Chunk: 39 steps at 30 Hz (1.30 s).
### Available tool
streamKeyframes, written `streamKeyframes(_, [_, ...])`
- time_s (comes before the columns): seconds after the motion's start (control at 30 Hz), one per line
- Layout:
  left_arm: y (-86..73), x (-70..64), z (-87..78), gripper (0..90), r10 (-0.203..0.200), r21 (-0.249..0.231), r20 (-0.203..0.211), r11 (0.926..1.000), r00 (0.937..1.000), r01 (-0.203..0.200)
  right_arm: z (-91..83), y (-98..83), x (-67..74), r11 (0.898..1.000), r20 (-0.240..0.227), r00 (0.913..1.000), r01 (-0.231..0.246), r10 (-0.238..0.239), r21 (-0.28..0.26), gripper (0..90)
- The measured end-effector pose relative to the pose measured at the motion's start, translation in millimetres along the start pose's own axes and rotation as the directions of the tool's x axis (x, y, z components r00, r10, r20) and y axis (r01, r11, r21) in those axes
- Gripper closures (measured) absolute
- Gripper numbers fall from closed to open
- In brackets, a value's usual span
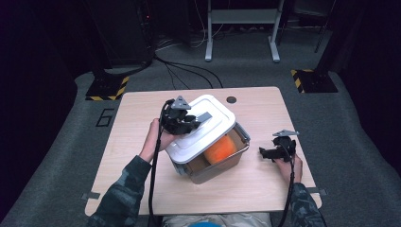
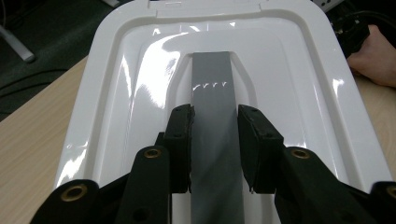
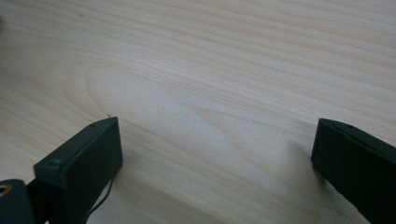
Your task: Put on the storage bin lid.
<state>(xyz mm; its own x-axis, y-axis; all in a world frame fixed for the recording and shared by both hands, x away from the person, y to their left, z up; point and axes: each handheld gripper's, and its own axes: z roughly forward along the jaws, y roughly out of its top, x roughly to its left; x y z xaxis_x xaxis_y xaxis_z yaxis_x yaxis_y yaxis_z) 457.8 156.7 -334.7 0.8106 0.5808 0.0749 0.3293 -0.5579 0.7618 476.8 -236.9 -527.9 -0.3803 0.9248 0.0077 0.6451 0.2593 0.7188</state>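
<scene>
Lid [image 1: 201,124], white plastic, is sitting askew over clear bin [image 1: 222,163]; left gripper [image 1: 185,124] jaws clamping its grey handle [image 2: 212,93], right gripper [image 1: 270,152] idling with jaws apart.

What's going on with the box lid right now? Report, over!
Left gripper shut on lid's grey handle. White lid askew over clear box, orange item inside. Right gripper open, resting on table.
</scene>
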Motion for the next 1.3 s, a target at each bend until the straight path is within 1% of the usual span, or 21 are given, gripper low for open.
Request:
streamKeyframes(0.03, [-0.2,-1.9,2.8,66.5,0.002,0.001,0.009,1.0,1.0,-0.002,0.0,0.0,0.0,1.0,0.0,1.0,0.0,0.0,0.0,1.2])
streamKeyframes(0.07, [-0.2,-3.4,5.2,66.5,0.014,0.001,0.021,0.9999,0.9997,-0.014,0.0,0.0,0.0,1.0,0.0,1.0,0.0,0.0,0.0,1.2])
streamKeyframes(0.1, [-0.2,-4.8,7.8,66.5,0.018,0.003,0.03,0.9998,0.9994,-0.019,0.0,0.0,0.0,1.0,0.0,1.0,0.0,0.0,0.0,1.2])
streamKeyframes(0.2, [-0.5,-8.4,15.4,66.5,0.04,0.015,0.049,0.9991,0.998,-0.04,0.0,0.0,0.0,1.0,0.0,1.0,0.0,0.0,0.0,1.2])
streamKeyframes(0.23, [-0.7,-9.6,17.8,66.5,0.041,0.019,0.056,0.9989,0.9976,-0.042,0.0,0.0,0.0,1.0,0.0,1.0,0.0,0.0,0.0,1.2])
streamKeyframes(0.3, [-0.9,-11.8,22.3,66.5,0.061,0.032,0.075,0.9975,0.9954,-0.063,0.0,0.0,0.0,1.0,0.0,1.0,0.0,0.0,0.0,1.2])
streamKeyframes(0.37, [-1.2,-14.4,27.2,66.5,0.073,0.041,0.083,0.9962,0.9939,-0.077,-0.1,0.0,0.0,1.0,0.0,1.0,0.001,-0.001,0.0,1.3])
streamKeyframes(0.47, [-2.4,-18.0,33.6,66.4,0.085,0.048,0.099,0.9948,0.9915,-0.09,0.0,0.0,0.0,1.0,0.0,1.0,0.0,0.0,0.0,1.3])
streamKeyframes(0.53, [-3.4,-19.7,37.7,66.5,0.085,0.054,0.115,0.9944,0.9897,-0.091,-0.1,0.0,-0.1,1.0,0.0,1.0,0.001,-0.001,0.0,1.3])
streamKeyframes(0.7, [-4.5,-23.9,45.4,66.5,0.105,0.077,0.138,0.9903,0.9849,-0.116,0.0,0.0,0.0,1.0,0.0,1.0,0.0,0.0,0.0,1.3])
streamKeyframes(1.0, [-6.5,-27.8,54.0,66.4,0.114,0.092,0.161,0.9873,0.9804,-0.13,-0.1,0.0,-0.1,1.0,-0.001,1.0,0.001,-0.001,0.0,1.4])
streamKeyframes(1.07, [-7.7,-28.3,55.2,66.4,0.111,0.087,0.165,0.9881,0.9799,-0.127,-0.1,0.0,-0.1,1.0,-0.001,1.0,0.001,-0.001,0.0,1.4])
streamKeyframes(1.23, [-8.4,-28.5,54.5,66.3,0.108,0.085,0.162,0.9888,0.9809,-0.122,-0.1,0.0,-0.1,1.0,-0.001,1.0,0.001,-0.001,0.0,1.4])
streamKeyframes(1.3, [-9.3,-28.2,53.7,66.3,0.114,0.088,0.162,0.9877,0.9802,-0.129,-0.1,0.0,-0.1,1.0,-0.001,1.0,0.001,-0.001,0.0,1.3])
